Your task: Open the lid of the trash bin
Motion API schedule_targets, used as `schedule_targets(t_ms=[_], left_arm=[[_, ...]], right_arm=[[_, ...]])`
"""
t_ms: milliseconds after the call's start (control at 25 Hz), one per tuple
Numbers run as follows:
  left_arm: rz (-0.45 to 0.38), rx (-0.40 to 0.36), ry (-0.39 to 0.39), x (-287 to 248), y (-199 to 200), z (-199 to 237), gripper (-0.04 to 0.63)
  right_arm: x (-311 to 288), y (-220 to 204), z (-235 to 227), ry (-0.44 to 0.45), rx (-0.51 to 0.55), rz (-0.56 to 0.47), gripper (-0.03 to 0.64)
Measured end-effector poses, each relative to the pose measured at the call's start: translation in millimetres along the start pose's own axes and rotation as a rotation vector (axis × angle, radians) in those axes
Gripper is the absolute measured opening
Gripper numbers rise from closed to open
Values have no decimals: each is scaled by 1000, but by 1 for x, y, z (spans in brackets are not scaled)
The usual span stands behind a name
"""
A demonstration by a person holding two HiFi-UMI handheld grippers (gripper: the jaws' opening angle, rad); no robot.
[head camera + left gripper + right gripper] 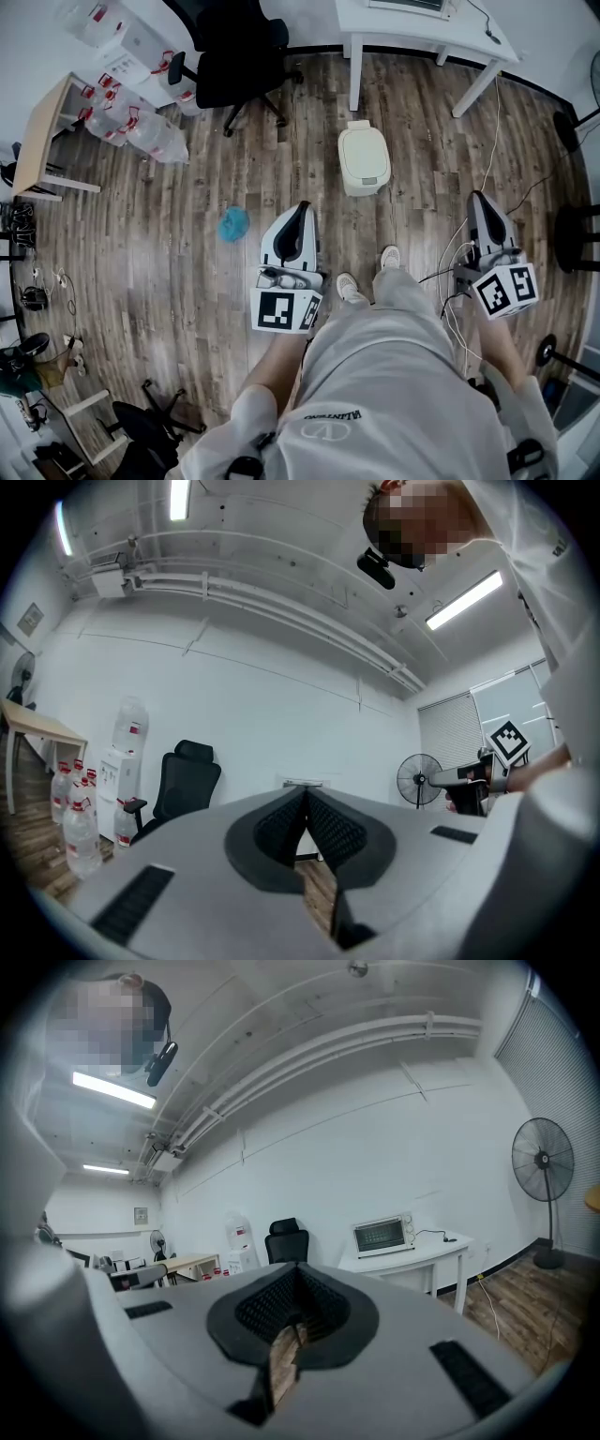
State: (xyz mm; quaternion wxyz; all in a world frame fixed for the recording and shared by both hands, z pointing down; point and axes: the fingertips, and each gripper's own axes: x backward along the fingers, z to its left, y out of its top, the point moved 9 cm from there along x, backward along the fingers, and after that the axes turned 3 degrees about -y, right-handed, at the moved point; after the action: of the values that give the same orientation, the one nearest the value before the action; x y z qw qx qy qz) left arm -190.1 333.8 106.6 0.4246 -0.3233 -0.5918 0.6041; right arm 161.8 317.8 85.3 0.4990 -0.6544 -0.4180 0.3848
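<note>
A small cream trash bin (364, 159) stands on the wood floor ahead of the person, its lid down. My left gripper (300, 210) is held at waist height, short of the bin and to its left, jaws shut with nothing between them. My right gripper (478, 200) hangs to the bin's right, also shut and empty. In the left gripper view the left gripper (305, 794) points level at the far wall. The right gripper (296, 1272) in its own view points at the wall too. Neither gripper view shows the bin.
A black office chair (239, 56) and a white desk (422, 28) stand beyond the bin. Water bottles (131, 127) and a wooden table (42, 131) are at the left. A blue crumpled object (233, 224) lies on the floor. Cables (450, 272) trail at the right.
</note>
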Motion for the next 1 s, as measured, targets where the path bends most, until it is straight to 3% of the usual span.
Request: schedule_targets(t_ms=[480,1000], left_arm=[[-14,-3,25,-11,3,7,2],[31,-17,31,-83,-11,-13,2]], right_arm=[[-28,5,1,41,9,-4,17],[-66,10,-65,52,-31,13,17]])
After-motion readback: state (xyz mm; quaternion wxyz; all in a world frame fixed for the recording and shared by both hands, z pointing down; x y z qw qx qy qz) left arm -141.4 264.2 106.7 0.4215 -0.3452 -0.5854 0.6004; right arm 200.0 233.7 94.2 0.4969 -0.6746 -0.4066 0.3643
